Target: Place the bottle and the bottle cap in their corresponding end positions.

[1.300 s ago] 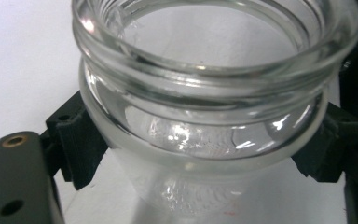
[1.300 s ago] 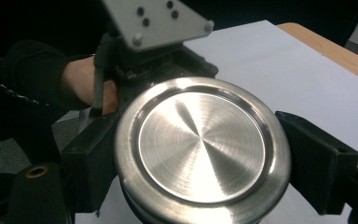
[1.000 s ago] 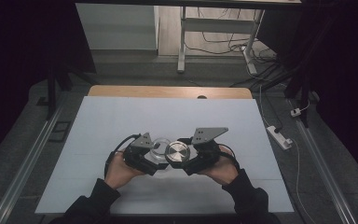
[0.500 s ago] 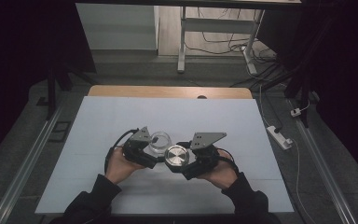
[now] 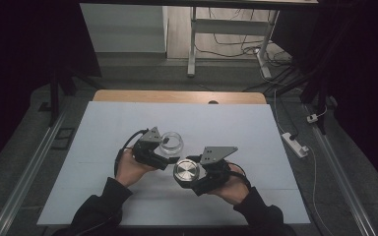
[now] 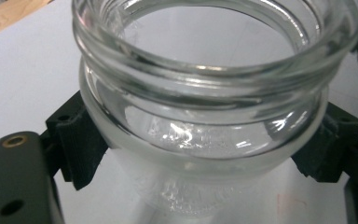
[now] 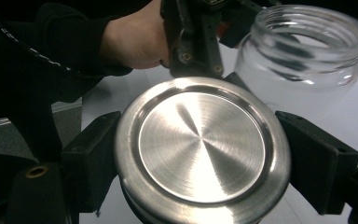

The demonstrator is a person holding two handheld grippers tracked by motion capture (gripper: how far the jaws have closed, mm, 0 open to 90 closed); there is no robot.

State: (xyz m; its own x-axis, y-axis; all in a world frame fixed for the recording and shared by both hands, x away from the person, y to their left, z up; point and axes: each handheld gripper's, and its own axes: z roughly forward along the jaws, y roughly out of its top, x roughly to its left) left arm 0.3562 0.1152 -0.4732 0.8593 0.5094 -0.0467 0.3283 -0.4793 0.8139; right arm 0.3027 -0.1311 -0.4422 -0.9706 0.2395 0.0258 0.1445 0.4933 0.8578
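My left claw (image 5: 163, 154) is clamped on the jar (image 5: 171, 142): in the left gripper view its two black jaws press the glass on either side just below the threaded neck, and the jar (image 6: 200, 116) stands mouth open towards the camera. My right claw (image 5: 189, 174) is clamped on the lid (image 5: 186, 171); in the right gripper view the jaws sit against opposite edges of the round brushed-metal lid (image 7: 201, 147), its flat top facing the camera.

In the high view the lid sits just near and right of the jar, close beside it but off its mouth. The right gripper view shows the same: the jar (image 7: 303, 56) is beyond the lid, to the far right, open and apart from it, with the left hand (image 7: 133, 39) and its gripper body just to the jar's left.

Both claws are near the middle of the white worktop (image 5: 256, 132), the left one a little farther from me than the right. My left hand (image 5: 130, 169) and right hand (image 5: 229, 187) come in from the near edge in dark sleeves. A wooden strip runs along the worktop's far edge. Off its right side a white power strip (image 5: 294, 143) lies on the floor, and past the far edge stand a table's white legs (image 5: 192, 44) among cables.
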